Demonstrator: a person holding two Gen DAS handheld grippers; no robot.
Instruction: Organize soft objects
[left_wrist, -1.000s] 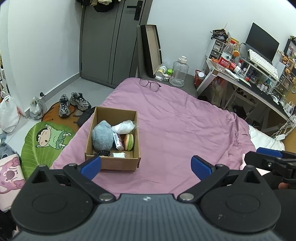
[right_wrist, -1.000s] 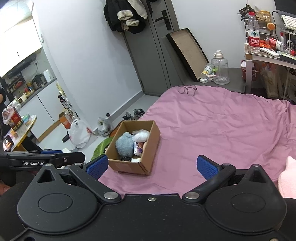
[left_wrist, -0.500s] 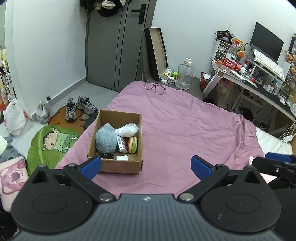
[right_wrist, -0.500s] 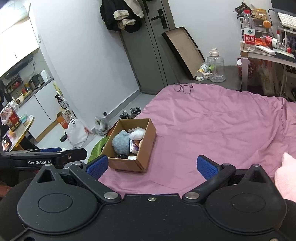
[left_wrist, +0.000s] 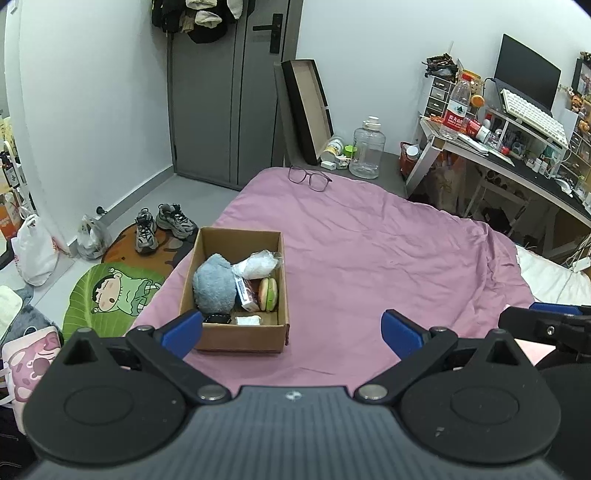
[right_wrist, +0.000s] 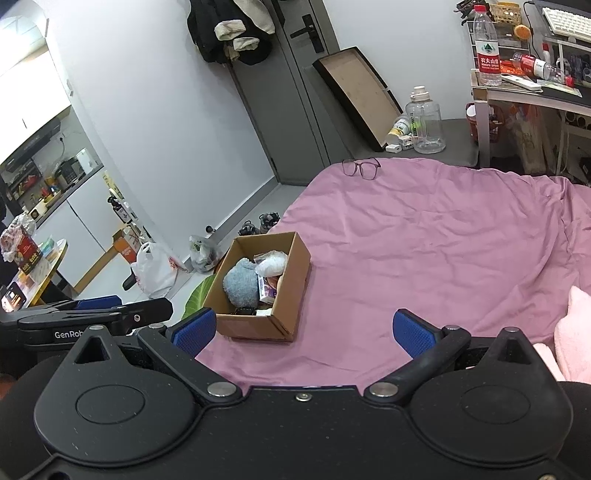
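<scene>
Both tools hang over the near edge of the bed, and both are spread wide with nothing between their blue pads. Left tool (left_wrist: 291, 332) first: its left pad sits just in front of the cardboard box's (left_wrist: 240, 338) near corner in the picture, apart from it, while its right pad is over bare pink sheet (left_wrist: 388, 258). Right tool (right_wrist: 302, 330) is splayed just as far, empty too, with the box ahead and to its left.

Inside that open box, ahead of the left tool and a touch to the left, it's a full house: a grey-blue plush (left_wrist: 214, 284) fills the left half, a white crinkly bag (left_wrist: 256, 264) lies at the far right, a burger-shaped toy (left_wrist: 267, 293) stands on edge against the right wall, and a small printed packet (left_wrist: 246, 295) is wedged between plush and burger. Something dark and something white lie at the near wall, too small to name.

Off to the right tool's far right, a pale pink fluffy item (right_wrist: 574, 332) rests on the bed at the frame's edge. Far ahead of both tools, well beyond the box, a pair of glasses (left_wrist: 310, 178) lies at the bed's end.
</scene>
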